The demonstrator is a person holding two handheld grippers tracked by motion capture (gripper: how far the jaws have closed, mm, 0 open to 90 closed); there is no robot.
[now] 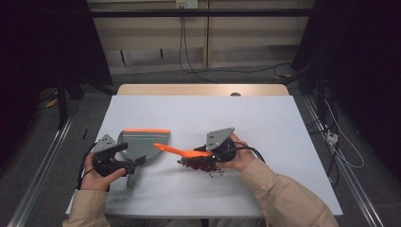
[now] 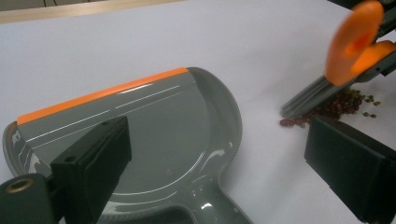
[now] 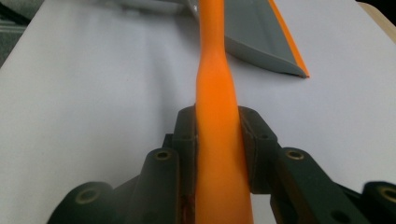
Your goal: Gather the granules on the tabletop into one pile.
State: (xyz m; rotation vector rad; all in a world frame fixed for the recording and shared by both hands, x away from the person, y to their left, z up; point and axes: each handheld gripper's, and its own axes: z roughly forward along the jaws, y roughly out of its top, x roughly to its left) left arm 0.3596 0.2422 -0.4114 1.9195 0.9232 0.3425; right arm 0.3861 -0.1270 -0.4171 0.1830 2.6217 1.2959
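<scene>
High view: white desk (image 1: 265, 123). Dustpan (image 1: 142, 144) lies flat at left-centre, orange lip facing away from the person, handle toward the near edge. L gripper (image 1: 124, 161) sits at that handle; whether it grips can't be told from here. R gripper (image 1: 218, 150) holds an orange brush (image 1: 182, 151), long axis running across the desk toward the pan. Beans (image 1: 201, 165), dark red, heaped under the R hand, well right of the pan.

L gripper view: jaws stand wide apart, nothing between the pads; pan (image 2: 154, 135) lies just ahead and below, handle between the jaws. Brush bristles (image 2: 308, 98) touch the bean pile (image 2: 327, 109) at upper right, apart from the pan's rim.

R gripper view: jaws clamped tight on the brush handle (image 3: 217, 140), pads pressing both sides. Handle points straight ahead; pan's lip (image 3: 285, 42) lies beyond, slightly right.

Judgement: sweep step in hand. Beans lie on the pan's side wall, not at its lip, so the pan prob. needs turning, or the beans need sweeping round to the lip. R hand nearer the beans, L nearer the pan.
</scene>
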